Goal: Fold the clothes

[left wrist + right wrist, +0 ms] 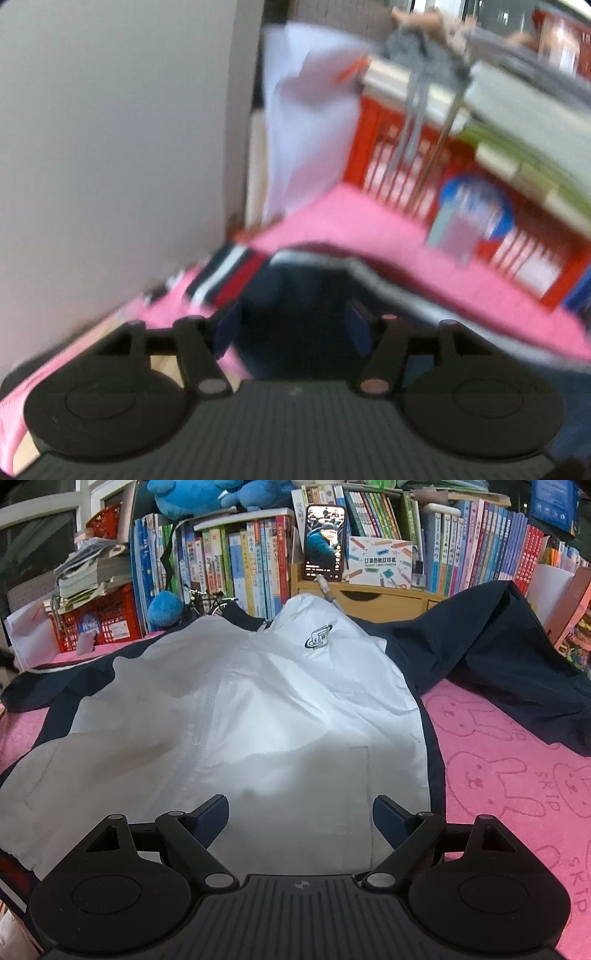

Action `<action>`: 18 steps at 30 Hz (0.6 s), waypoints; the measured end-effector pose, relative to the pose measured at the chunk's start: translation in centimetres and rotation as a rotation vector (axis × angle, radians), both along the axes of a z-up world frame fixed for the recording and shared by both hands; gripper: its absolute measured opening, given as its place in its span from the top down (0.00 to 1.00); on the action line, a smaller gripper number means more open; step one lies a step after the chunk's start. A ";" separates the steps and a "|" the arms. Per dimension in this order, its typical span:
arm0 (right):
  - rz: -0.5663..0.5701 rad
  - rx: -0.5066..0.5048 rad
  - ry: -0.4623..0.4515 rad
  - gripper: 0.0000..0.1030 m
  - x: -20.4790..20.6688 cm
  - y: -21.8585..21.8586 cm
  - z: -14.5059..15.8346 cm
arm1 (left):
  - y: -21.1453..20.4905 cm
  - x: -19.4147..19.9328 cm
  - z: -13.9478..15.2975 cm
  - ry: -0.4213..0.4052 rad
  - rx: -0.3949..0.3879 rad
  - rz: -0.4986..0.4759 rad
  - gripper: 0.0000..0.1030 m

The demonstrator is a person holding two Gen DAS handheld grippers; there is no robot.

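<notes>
Jacket (258,701) lies flat on the pink bunny towel (517,775), white panel and logo facing up. Navy right sleeve (517,657) is flung out toward the bookshelf (369,535); the navy left side trails off toward the red crate (99,616).

Right gripper (301,821): jaws spread wide, nothing between them, poised above the white lower part of the jacket; contact can't be told.

Left gripper (291,328): view is motion-blurred. Jaws stand apart with dark navy fabric (295,295) under and between them, next to a red-white-navy striped band (229,273). The blue pads don't appear to press on the cloth, so it reads as open, not pinching. Wall (110,147) sits close on its left.

Judgement: the step in hand looks like taking the left sleeve or cuff edge for the first fold inward.

To do it well:
- Settle the left gripper before closing, and pinch near the striped band.
- Take only the one sleeve layer, not the towel beneath.
- Hold the body down with the right gripper so the white panel doesn't drag or wrinkle.
- Carry the sleeve low across, laying it straight over the white front.

Risk: snagging the towel, or bunching the thin shell.
</notes>
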State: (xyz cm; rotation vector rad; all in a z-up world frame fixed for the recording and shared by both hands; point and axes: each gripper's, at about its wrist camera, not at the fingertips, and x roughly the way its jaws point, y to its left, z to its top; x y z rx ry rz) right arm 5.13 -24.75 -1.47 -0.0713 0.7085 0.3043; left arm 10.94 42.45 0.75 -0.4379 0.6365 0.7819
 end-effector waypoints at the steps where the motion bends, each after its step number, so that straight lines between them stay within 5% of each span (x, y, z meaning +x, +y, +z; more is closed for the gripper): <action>1: -0.002 0.001 -0.005 0.17 -0.2 -0.1 0.2 | -0.4 -0.7 -0.1 -0.022 -0.004 0.001 0.41; 5: -0.017 0.020 -0.045 0.17 -1.4 -1.1 1.1 | -4.3 -3.7 1.4 -0.142 0.046 -0.103 0.40; 10: -0.051 0.044 -0.091 0.16 -3.5 -3.4 1.8 | -13.3 -8.2 4.6 -0.223 0.196 -0.409 0.34; 14: -0.065 0.065 -0.113 0.15 -6.1 -5.1 1.5 | -21.4 -13.2 5.3 -0.267 0.189 -0.692 0.29; 18: -0.026 0.079 -0.123 0.12 -9.4 -6.0 0.3 | -28.5 -17.7 2.4 -0.287 0.120 -0.912 0.29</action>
